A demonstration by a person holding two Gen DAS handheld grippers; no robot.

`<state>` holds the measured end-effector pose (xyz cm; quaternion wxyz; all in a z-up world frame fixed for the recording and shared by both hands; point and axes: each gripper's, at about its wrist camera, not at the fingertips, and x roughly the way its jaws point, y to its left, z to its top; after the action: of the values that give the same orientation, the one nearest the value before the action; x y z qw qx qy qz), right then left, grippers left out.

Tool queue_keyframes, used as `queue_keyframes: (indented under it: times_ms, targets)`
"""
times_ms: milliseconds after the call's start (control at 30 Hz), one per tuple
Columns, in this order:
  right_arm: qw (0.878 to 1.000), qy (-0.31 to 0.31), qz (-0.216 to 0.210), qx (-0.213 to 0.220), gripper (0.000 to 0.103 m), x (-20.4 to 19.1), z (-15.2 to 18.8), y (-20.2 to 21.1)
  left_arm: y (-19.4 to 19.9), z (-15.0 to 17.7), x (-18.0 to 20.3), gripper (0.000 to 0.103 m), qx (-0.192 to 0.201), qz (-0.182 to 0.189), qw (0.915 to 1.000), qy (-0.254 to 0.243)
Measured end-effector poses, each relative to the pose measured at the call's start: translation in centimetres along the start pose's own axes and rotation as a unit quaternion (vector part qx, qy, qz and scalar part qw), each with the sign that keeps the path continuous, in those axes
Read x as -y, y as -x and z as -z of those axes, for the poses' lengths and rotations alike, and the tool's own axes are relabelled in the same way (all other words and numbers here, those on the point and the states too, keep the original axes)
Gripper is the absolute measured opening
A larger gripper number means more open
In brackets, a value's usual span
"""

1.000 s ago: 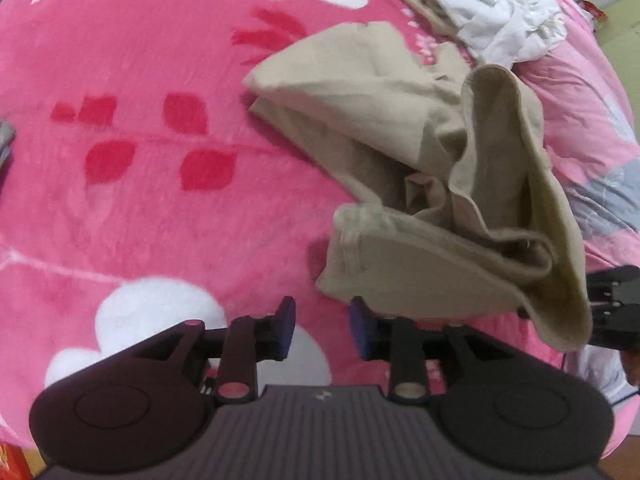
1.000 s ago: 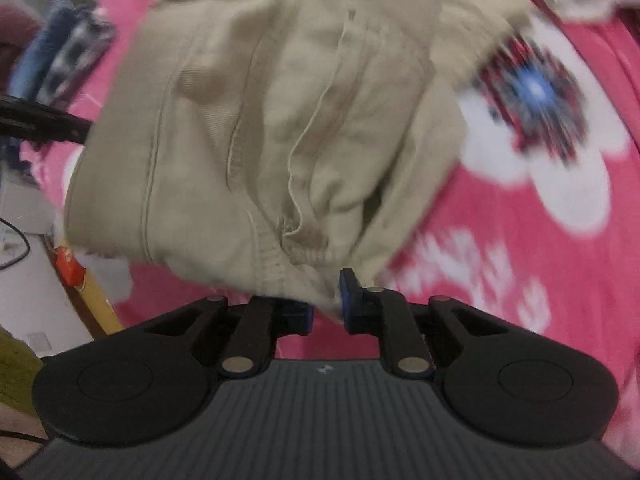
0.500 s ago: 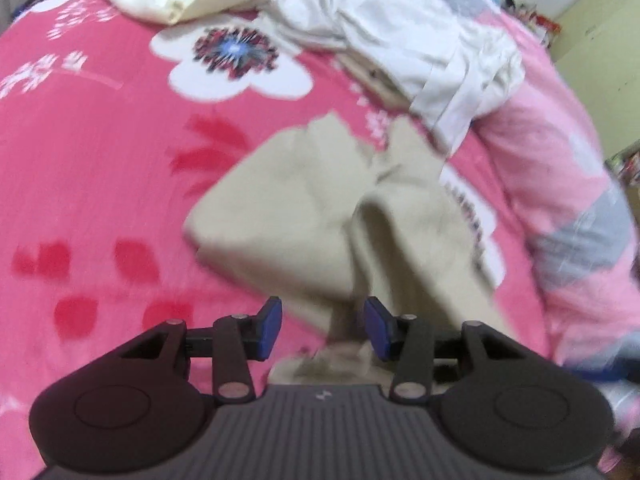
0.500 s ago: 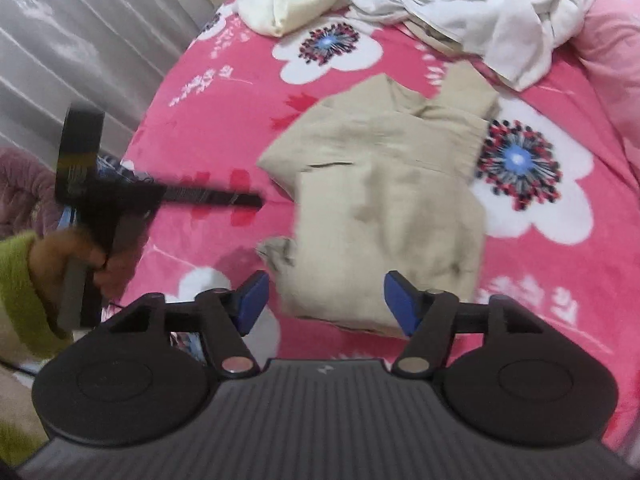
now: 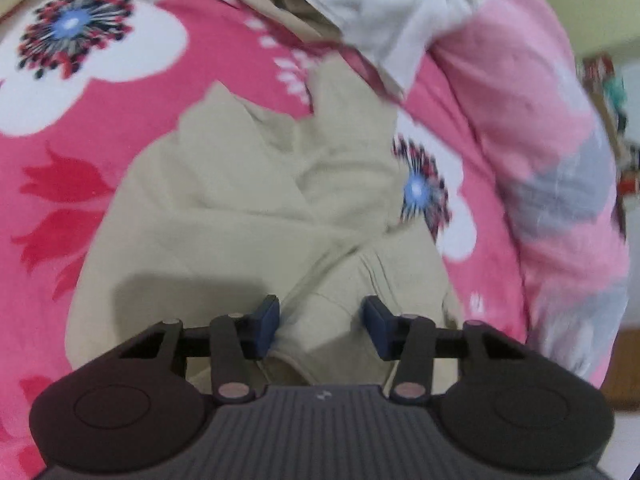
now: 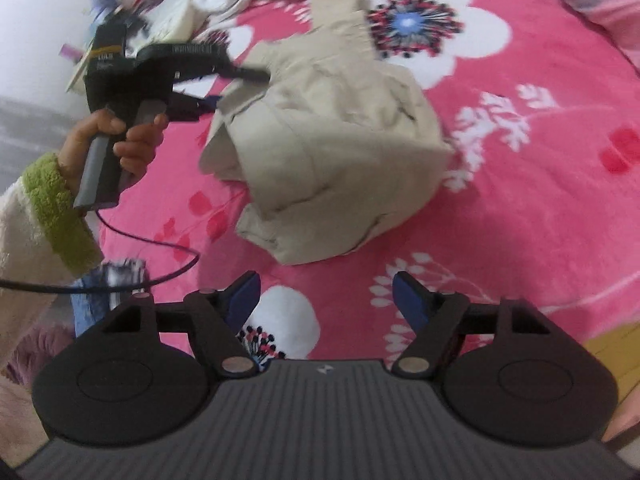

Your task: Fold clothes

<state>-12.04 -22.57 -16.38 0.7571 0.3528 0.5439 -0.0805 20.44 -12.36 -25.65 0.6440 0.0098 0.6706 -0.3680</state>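
The beige garment (image 6: pixel 332 148) lies bunched on the pink flowered bedspread (image 6: pixel 540 184), below the white clothes pile (image 5: pixel 400 12). The left hand-held gripper (image 5: pixel 320 322) hovers low over the garment's near edge, its fingers apart with cloth between them, unclamped. A hand (image 6: pixel 120 144) in a green-cuffed sleeve (image 6: pixel 56 208) grips its handle; the yellow label is too blurred to read. The right hand-held gripper (image 6: pixel 326 298) hangs beside the garment, spread wide and empty.

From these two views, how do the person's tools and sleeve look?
Each tool, left tool and right tool, has a black ribbed body, two round black discs and dark blue pads. A thin black cable trails from the left tool's grey handle. The sleeve is fluffy cream with a lime-green cuff.
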Motion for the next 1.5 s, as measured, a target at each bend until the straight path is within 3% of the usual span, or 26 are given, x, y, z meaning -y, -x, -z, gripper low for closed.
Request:
queue_keyframes:
  times_ms: [267, 367, 567, 733, 900, 1033, 1100, 1200, 1267, 1400, 1500]
  targets:
    - [0.998, 0.032, 0.023, 0.039, 0.077, -1.9, -1.2, -2.7, 0.6, -0.7, 1.2, 0.042, -0.051, -0.016, 0.9986, 0.000]
    - [0.999, 0.022, 0.022, 0.037, 0.077, -3.5, -0.8, -5.1, 0.2, -0.8, 1.9, 0.032, -0.067, -0.036, 0.9971, -0.004]
    - [0.995, -0.084, 0.035, 0.051, 0.078, -4.9, -0.2, -9.0, 0.7, -0.7, 3.6, 0.021, -0.083, -0.043, 0.9956, 0.009]
    - [0.981, -0.171, 0.057, 0.071, 0.078, -5.8, 0.1, -11.5, 1.2, -0.6, 4.6, 0.020, -0.088, -0.052, 0.9948, 0.010]
    - [0.959, -0.255, 0.081, 0.089, 0.078, -6.6, 0.3, -14.0, 1.2, -0.4, 5.7, 0.020, -0.086, -0.063, 0.9943, 0.002]
    - [0.940, -0.313, 0.100, 0.092, 0.078, -5.2, -0.4, -15.9, 1.5, -0.2, 6.4, 0.021, -0.079, -0.063, 0.9948, -0.005]
    - [0.938, -0.319, 0.102, 0.090, 0.077, -4.1, -0.8, -16.5, 1.9, -0.1, 6.5, 0.023, -0.067, -0.054, 0.9962, -0.008]
    - [0.952, -0.280, 0.081, 0.089, 0.054, -3.0, -0.7, -16.0, 2.6, 0.0, 6.1, 0.026, -0.044, -0.032, 0.9985, -0.003]
    - [0.968, -0.223, 0.077, 0.080, 0.022, -2.8, -0.3, -15.0, 3.6, 0.2, 5.8, 0.026, -0.021, -0.020, 0.9996, -0.004]
    - [0.989, -0.110, 0.068, 0.068, 0.010, -1.5, 1.2, -11.4, 6.0, 1.0, 5.5, 0.030, 0.024, -0.001, 0.9994, -0.024]
    - [0.992, -0.030, 0.097, 0.078, 0.006, 0.7, 2.0, -7.0, 7.2, 2.0, 6.2, 0.030, 0.049, -0.018, 0.9965, -0.065]
